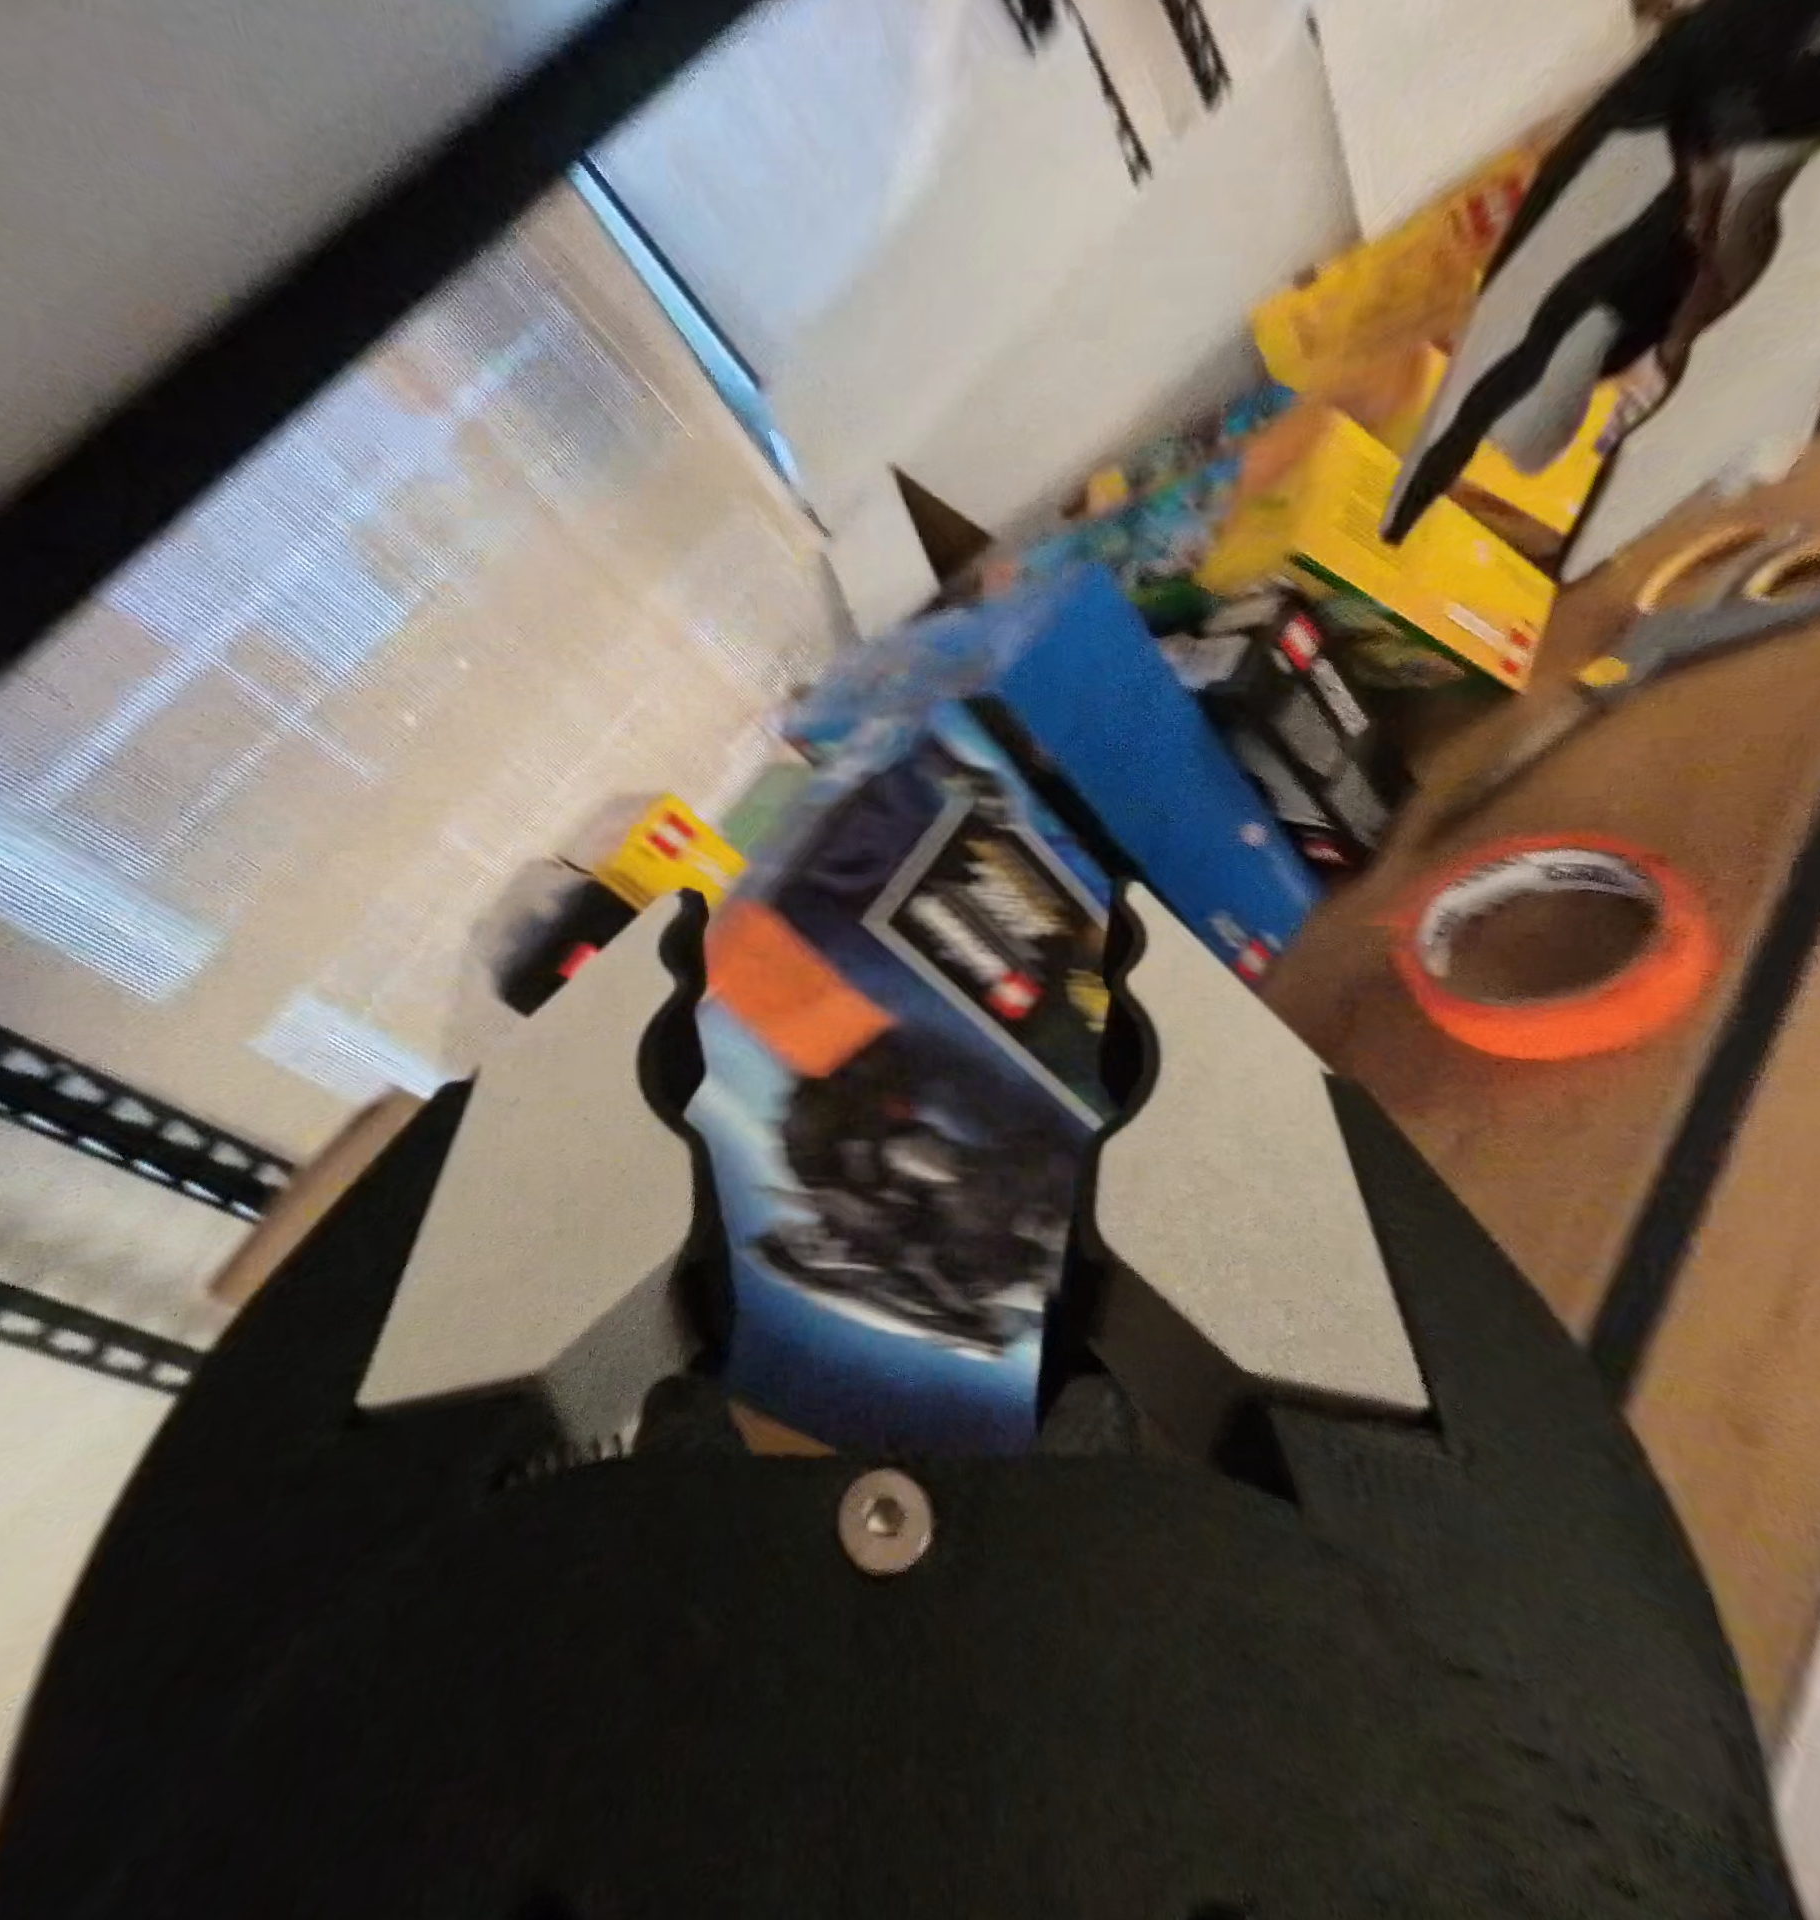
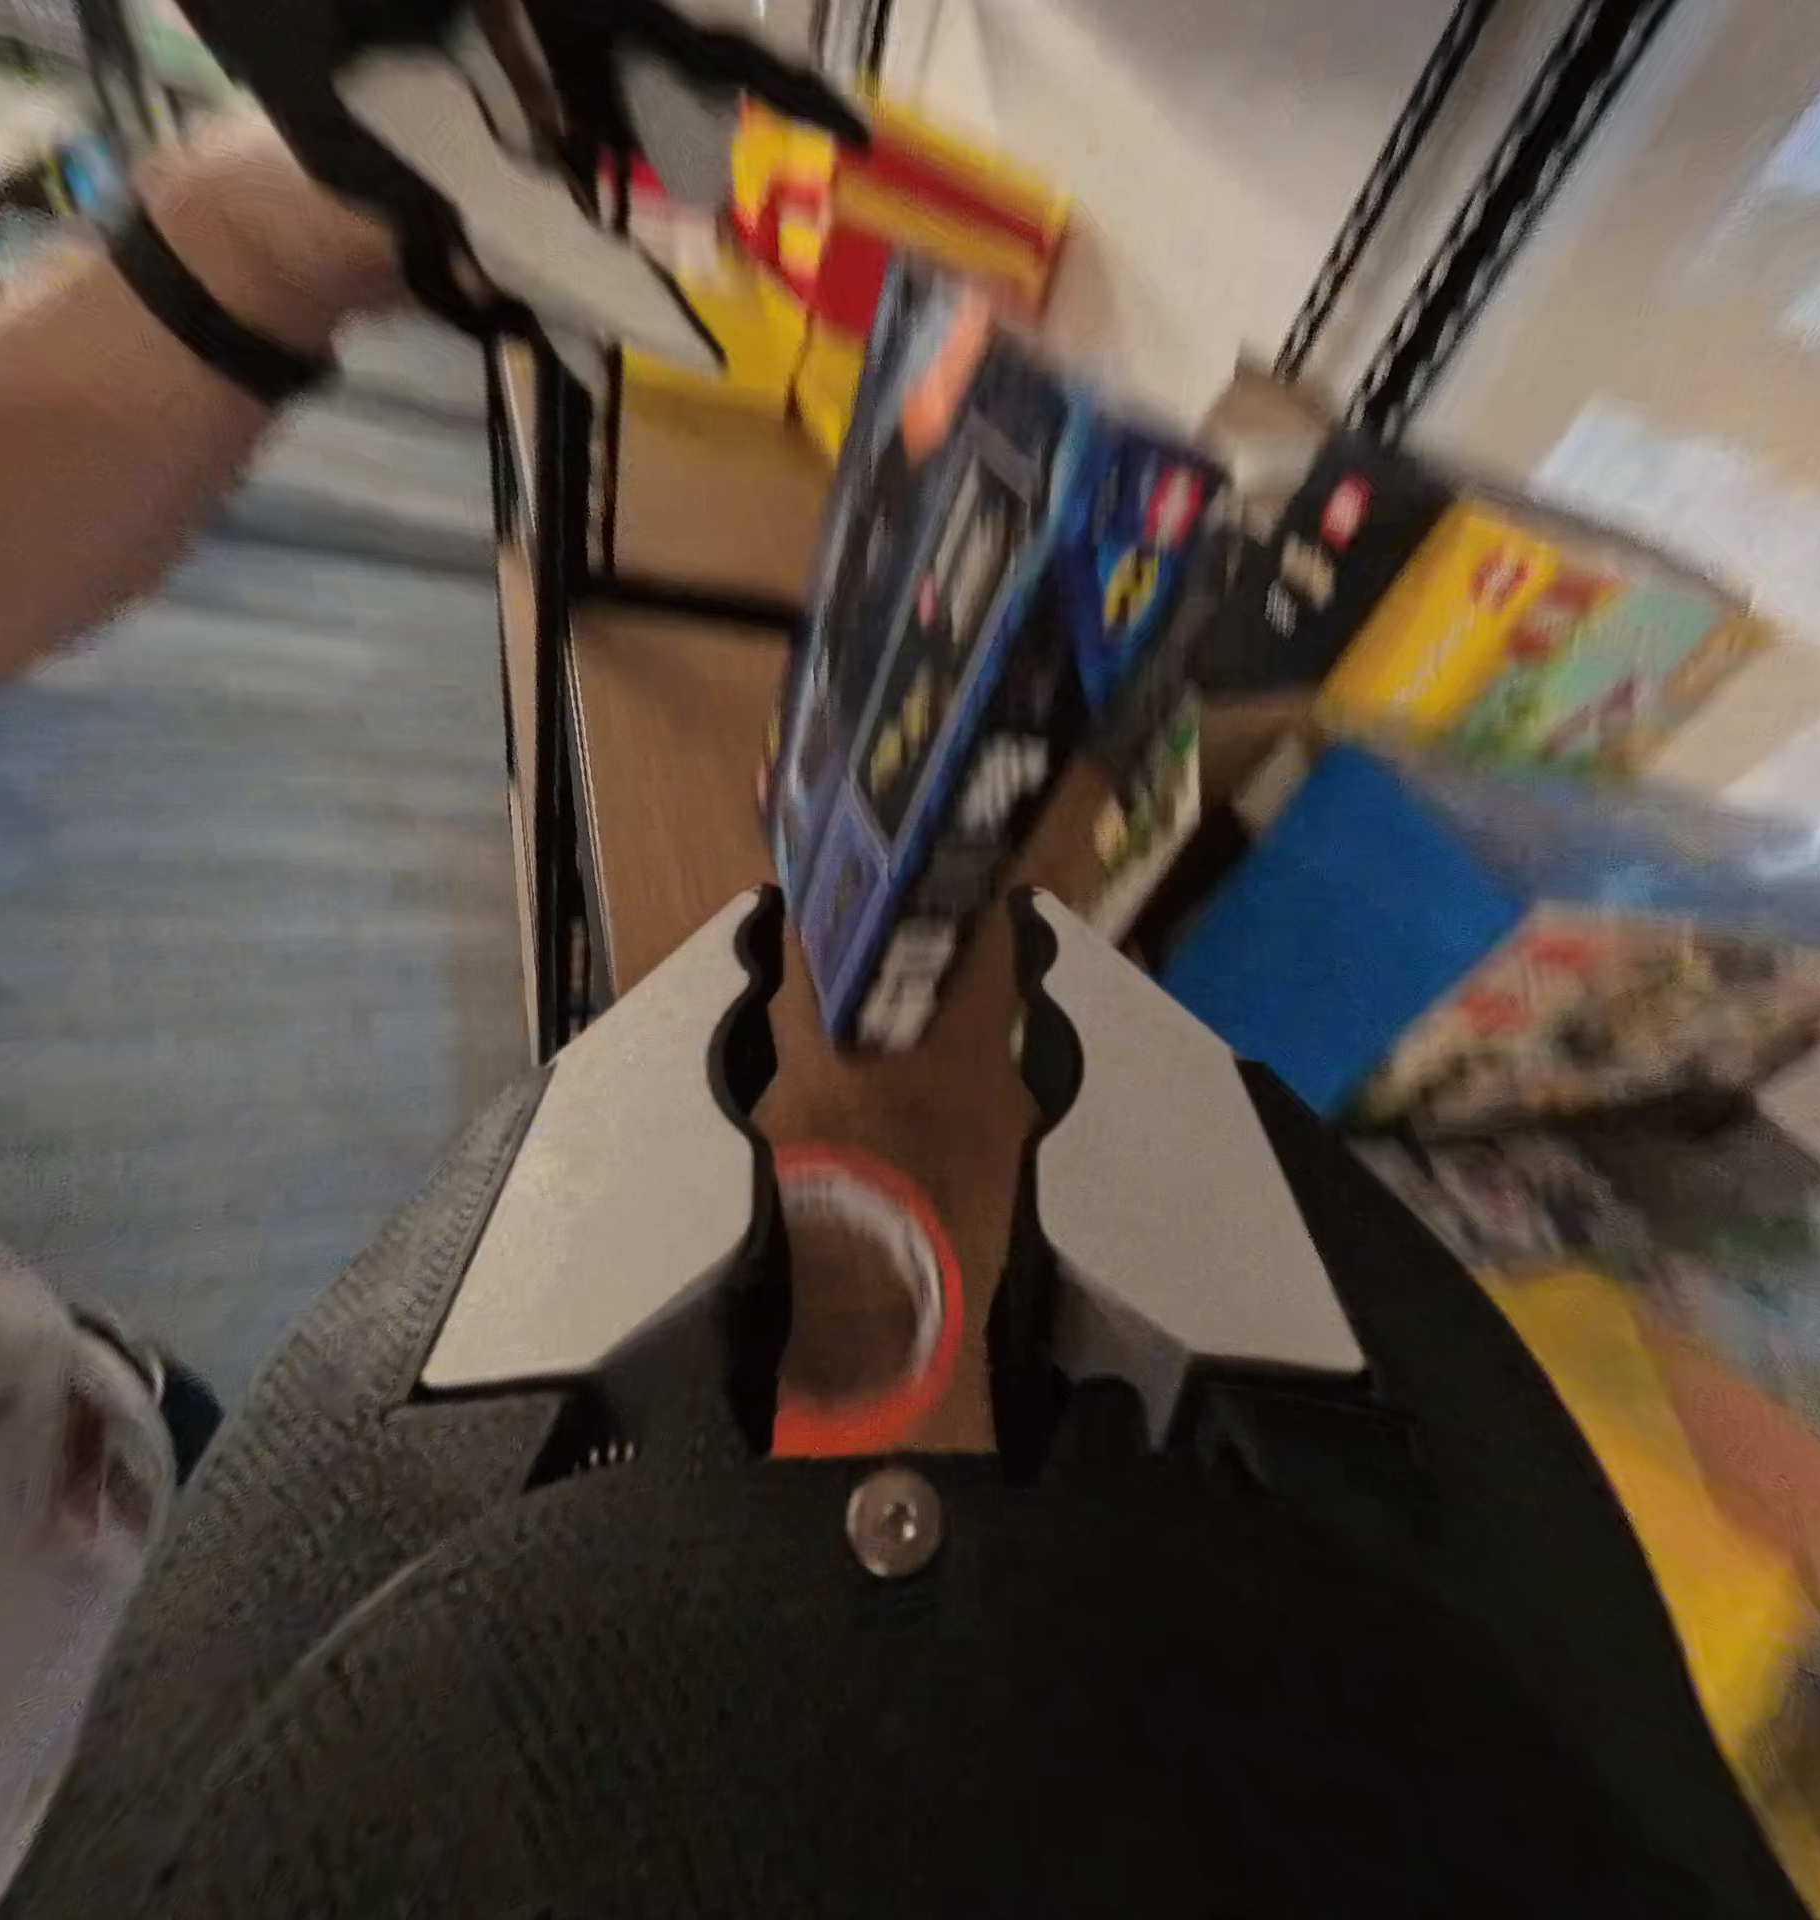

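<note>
The left gripper (image 1: 901,914) pinches a dark blue box (image 1: 885,1174) between its fingers, the box filling the gap from tips to base and hanging above the wooden shelf (image 1: 1716,1143), with an orange tape roll (image 1: 1558,961) lying flat to the right of the box. The right gripper (image 2: 895,909) is spread with nothing between its fingers (the picture is badly blurred), its tips just short of the lower end of the same dark blue box (image 2: 927,665), and the orange tape roll (image 2: 870,1299) on the shelf beneath it. Beyond the box stand more boxes, blue (image 1: 1134,748) and yellow (image 1: 1384,561), against the back of the shelf.
</note>
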